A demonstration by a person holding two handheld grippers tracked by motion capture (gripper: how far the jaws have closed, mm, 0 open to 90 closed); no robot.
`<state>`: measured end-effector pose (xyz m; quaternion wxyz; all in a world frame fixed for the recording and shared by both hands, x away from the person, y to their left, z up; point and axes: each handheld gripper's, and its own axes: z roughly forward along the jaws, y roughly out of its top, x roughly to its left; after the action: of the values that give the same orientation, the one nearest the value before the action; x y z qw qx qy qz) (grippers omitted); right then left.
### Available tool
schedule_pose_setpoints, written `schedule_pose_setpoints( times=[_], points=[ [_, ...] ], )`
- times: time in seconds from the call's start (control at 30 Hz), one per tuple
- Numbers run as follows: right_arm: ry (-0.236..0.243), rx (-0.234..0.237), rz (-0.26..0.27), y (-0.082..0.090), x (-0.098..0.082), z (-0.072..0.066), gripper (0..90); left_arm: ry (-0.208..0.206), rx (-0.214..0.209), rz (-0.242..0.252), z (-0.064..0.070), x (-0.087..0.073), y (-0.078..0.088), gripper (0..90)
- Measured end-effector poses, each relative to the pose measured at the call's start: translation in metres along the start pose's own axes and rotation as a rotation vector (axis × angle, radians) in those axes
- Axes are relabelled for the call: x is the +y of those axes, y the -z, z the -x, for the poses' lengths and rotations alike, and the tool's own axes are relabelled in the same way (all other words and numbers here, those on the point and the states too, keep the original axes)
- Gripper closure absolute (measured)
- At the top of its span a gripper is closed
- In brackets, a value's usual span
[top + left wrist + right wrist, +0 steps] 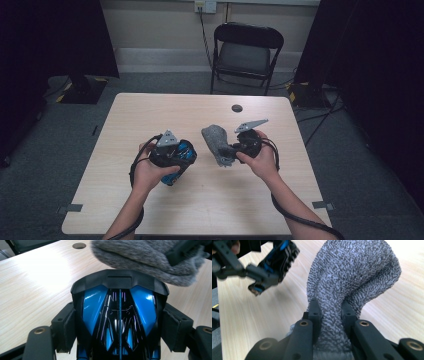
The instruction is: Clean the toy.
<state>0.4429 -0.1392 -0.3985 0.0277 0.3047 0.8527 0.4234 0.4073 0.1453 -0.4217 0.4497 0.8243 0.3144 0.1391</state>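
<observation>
Above the pale wooden table (150,115), the left gripper (119,322) is clamped on a glossy blue-and-black toy car (120,315). The right gripper (329,315) pinches a fuzzy grey knitted sock (352,277), bunched and lifted close beside the car, probably to bring the two together.

In the left gripper view, the toy car (120,317) between the jaws is cut off by the bottom edge, so its rear cannot be seen. Beyond the jaws, the sock (147,260) runs off the top and right edges, and a dark bar across it is blurred. In the right gripper view, the sock's (352,277) top is cut by the upper edge; its pinched end is hidden behind the jaws. Left of the jaws, the left gripper (265,271) is motion-blurred.
</observation>
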Motion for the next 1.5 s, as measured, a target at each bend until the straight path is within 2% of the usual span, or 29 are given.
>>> schedule_pose_setpoints(
  times=[0.2,0.5,0.67,0.87,0.97,1.5],
  points=[
    [0.004,-0.006,-0.006,-0.010,0.013,-0.003,76.8,-0.015,-0.012,-0.002,0.005,0.002,-0.001,25.6],
    [0.005,0.012,0.013,-0.019,0.022,-0.005,76.8,-0.024,-0.036,-0.006,0.012,0.005,-0.002,25.6],
    [0.028,0.030,0.002,-0.024,0.023,-0.010,76.7,-0.031,-0.041,-0.009,0.013,0.006,-0.003,25.6],
    [0.063,0.074,0.006,-0.028,0.024,-0.020,76.7,-0.030,-0.037,-0.028,0.011,0.002,-0.004,25.6],
    [0.083,0.077,-0.005,-0.029,0.025,-0.024,76.7,-0.029,-0.041,-0.034,0.010,0.001,-0.004,25.6],
    [0.121,0.103,-0.010,-0.026,0.021,-0.026,76.7,-0.036,-0.026,-0.040,0.008,0.001,-0.002,25.6]
  ],
)
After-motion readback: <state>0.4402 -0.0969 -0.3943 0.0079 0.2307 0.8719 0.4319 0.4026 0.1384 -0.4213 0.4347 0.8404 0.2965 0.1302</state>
